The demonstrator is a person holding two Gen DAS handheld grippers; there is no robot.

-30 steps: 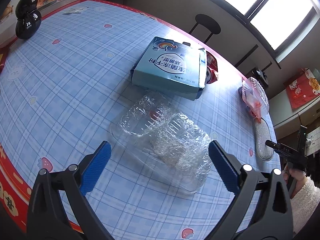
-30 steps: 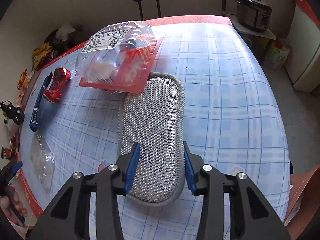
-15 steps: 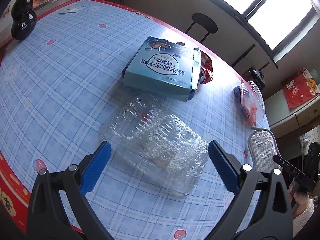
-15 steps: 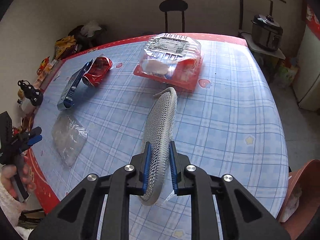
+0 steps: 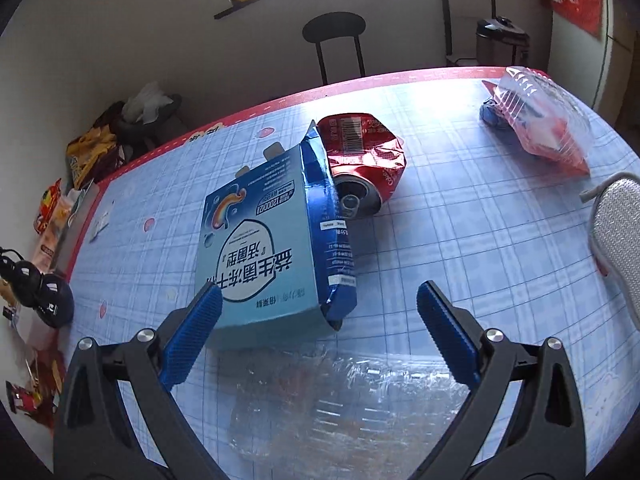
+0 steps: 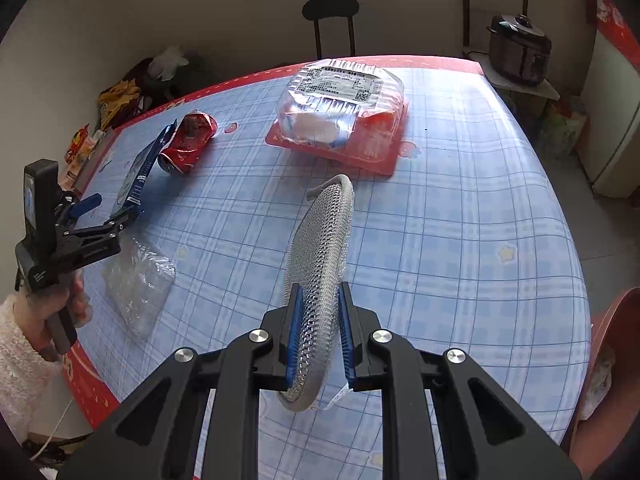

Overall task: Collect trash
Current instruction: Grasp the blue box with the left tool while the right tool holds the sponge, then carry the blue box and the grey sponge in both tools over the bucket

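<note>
My right gripper is shut on a silver mesh pad, which stands on edge, lifted above the checked table. The pad also shows at the right edge of the left wrist view as the mesh pad. My left gripper is open, hovering over the near end of a flattened blue box. A crushed red can lies behind the box. A crumpled clear plastic container lies under the gripper. A clear clamshell pack on a red base sits farther back.
A black chair stands behind the table. A rice cooker sits on a low stand at the back right. A black gourd figure and snack packets line the left edge. A hand in a fluffy white sleeve holds the left gripper.
My left gripper swung and rolled from above the clear container to the blue box. My right gripper shut on the mesh pad and raised it on edge off the table.
</note>
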